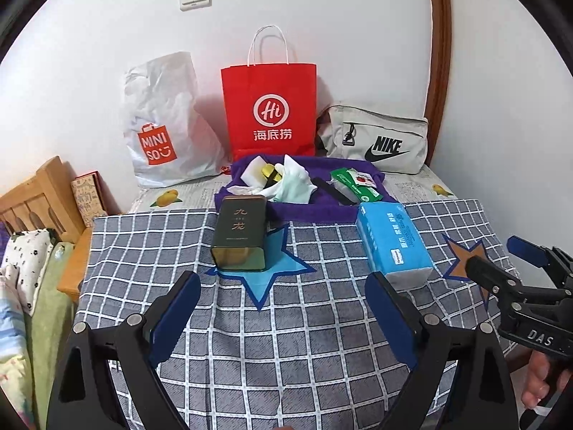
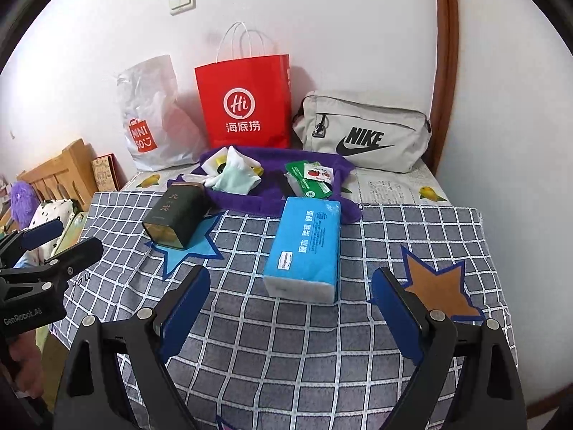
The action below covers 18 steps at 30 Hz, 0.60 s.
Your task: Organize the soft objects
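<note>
A checked cloth is covering the table by a white wall. The blue tissue pack is lying on it, near a dark tin. Three bags are leaning on the wall. The left gripper and right gripper are both hanging wide apart, holding nothing.

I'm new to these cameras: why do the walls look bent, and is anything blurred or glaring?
Left wrist view: fisheye lens bows the door frame, black corners; red bag casts a soft shadow. Right wrist view: same bending; tissue pack sharp, no strong glare.
</note>
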Motion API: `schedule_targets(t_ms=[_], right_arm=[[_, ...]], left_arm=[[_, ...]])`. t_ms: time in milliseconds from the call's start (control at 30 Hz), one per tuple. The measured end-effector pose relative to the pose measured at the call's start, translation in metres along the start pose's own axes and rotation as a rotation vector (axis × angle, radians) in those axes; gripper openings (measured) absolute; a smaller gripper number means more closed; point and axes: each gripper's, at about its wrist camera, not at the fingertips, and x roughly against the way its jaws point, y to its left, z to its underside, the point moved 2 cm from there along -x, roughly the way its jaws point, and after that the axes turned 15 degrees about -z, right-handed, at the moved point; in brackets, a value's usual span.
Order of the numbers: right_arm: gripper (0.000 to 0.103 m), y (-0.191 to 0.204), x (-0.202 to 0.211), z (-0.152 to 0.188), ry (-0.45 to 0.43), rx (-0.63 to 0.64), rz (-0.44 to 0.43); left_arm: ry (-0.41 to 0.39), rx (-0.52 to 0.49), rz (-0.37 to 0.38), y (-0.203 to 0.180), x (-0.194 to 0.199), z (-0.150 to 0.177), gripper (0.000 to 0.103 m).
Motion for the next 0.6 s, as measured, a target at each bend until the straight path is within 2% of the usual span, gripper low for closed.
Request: schedule_targets(t_ms=[600], right_arm=[[0.091, -0.002, 0.015, 0.011, -0.016, -0.001, 0.011]], left_arm=[[-0.015, -0.006, -0.003, -0.003, 0.015, 0.007, 0.093]])
